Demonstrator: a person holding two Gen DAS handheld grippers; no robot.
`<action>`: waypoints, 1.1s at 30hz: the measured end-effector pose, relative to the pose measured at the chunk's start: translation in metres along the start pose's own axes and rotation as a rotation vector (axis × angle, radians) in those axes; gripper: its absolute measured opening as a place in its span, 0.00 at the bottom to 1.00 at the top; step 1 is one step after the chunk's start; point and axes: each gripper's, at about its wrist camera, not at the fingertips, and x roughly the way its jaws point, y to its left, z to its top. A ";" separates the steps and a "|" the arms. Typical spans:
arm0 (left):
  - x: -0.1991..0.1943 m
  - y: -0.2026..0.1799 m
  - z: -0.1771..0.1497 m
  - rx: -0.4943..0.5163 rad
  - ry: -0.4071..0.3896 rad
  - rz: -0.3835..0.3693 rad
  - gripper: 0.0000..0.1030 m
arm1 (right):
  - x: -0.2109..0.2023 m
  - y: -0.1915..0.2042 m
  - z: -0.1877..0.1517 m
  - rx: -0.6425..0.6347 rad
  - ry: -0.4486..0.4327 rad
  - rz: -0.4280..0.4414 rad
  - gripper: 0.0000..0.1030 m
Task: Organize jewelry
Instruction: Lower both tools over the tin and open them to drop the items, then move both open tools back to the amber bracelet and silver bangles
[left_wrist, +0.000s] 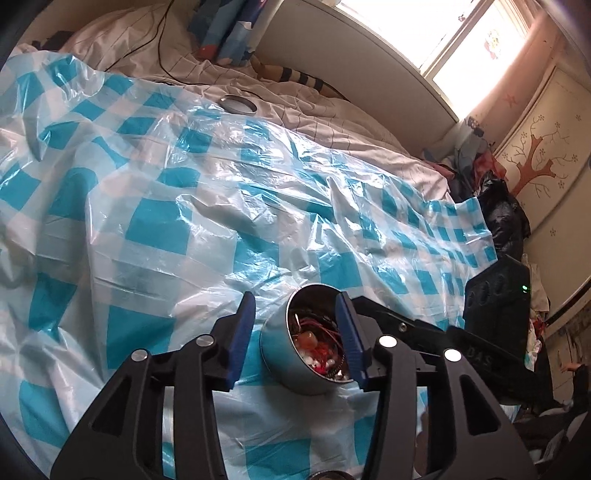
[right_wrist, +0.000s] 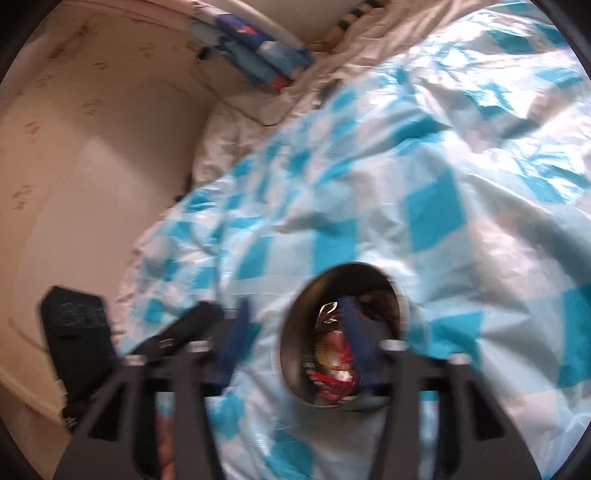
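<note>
A round metal tin (left_wrist: 295, 373) lies on the blue-and-white checked plastic sheet (left_wrist: 155, 229) over the bed. It holds a tangle of red, orange and white beaded jewelry (left_wrist: 317, 347). My left gripper (left_wrist: 297, 314) is open, its blue fingers either side of the tin; the right finger overlaps the tin's rim. In the blurred right wrist view the same kind of tin (right_wrist: 295, 332) shows with red jewelry (right_wrist: 334, 365) inside. My right gripper (right_wrist: 295, 314) is open, its right finger in front of the tin's mouth.
A round metal lid (left_wrist: 238, 105) lies far back on the pale bedsheet. The other black gripper (left_wrist: 491, 332) sits to the right. A black cable (left_wrist: 159, 48), folded clothes (left_wrist: 225, 29) and a window (left_wrist: 461, 44) lie beyond.
</note>
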 end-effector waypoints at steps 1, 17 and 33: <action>-0.001 -0.001 -0.001 0.005 0.002 0.000 0.43 | -0.001 0.000 0.000 0.000 -0.005 0.003 0.57; -0.025 -0.031 -0.023 0.225 -0.015 0.139 0.52 | -0.039 0.015 -0.008 -0.040 -0.060 -0.023 0.64; -0.030 -0.021 -0.058 0.256 0.164 0.041 0.57 | -0.072 0.009 -0.046 -0.121 0.036 -0.140 0.66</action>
